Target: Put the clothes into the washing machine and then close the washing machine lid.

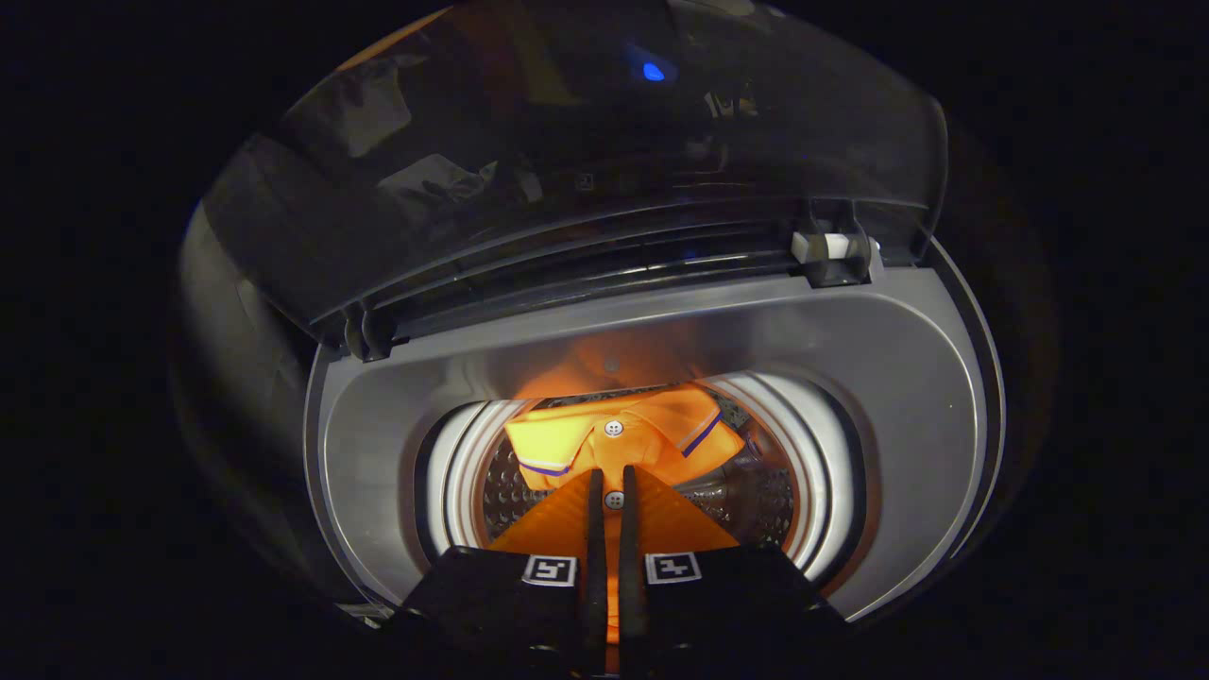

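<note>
My gripper is shut on an orange polo shirt, both fingers pinching its buttoned placket. The shirt hangs down into the drum of a top-loading washing machine. Its collar, with a purple and white stripe, folds over just ahead of my fingertips, and two white buttons show along the placket. The dark see-through lid stands raised on its hinges behind the opening.
A grey plastic rim rings the drum opening, with a white inner ring and perforated steel wall beneath. The lid's right hinge has a white part. A blue light glints on the lid. Surroundings are dark.
</note>
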Available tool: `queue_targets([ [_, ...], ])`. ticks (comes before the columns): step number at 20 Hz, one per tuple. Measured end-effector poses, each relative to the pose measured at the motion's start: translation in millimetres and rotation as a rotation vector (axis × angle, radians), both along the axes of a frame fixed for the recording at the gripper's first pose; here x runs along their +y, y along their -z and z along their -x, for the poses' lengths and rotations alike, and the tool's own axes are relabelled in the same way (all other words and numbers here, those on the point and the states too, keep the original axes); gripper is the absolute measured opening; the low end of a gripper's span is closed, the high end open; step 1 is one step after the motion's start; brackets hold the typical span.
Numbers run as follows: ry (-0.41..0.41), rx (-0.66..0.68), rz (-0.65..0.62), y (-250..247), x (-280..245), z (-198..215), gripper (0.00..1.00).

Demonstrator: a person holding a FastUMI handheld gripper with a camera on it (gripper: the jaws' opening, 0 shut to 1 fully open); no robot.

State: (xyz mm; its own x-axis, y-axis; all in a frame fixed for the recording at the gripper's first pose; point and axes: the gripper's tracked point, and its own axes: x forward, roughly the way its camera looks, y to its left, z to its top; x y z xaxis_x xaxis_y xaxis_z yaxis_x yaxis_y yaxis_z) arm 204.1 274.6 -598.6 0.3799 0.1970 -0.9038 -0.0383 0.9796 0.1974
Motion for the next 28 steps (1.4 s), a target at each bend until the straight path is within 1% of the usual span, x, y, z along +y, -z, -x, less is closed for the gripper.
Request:
queue_targets([
  [1, 0.003, 0.0, 0.005, 3, -2, 1, 0.13],
  [2, 0.011, -0.023, -0.01, 0, 0, -1, 0.16],
  [3, 0.024, -0.038, -0.001, -4, -4, -2, 0.28],
  [6, 0.01, -0.011, 0.021, -3, -5, 6, 0.63],
  [9, 0.009, -0.045, 0.028, -15, -8, 7, 0.98],
  [12, -0.009, -0.059, 0.043, -24, -8, 8, 0.99],
  [17, -0.013, -0.092, 0.061, -43, -12, 12, 0.99],
  [23, -0.005, -0.207, 0.042, -113, -16, 14, 0.99],
  [28, -0.027, -0.296, 0.029, -174, -15, 11, 0.99],
])
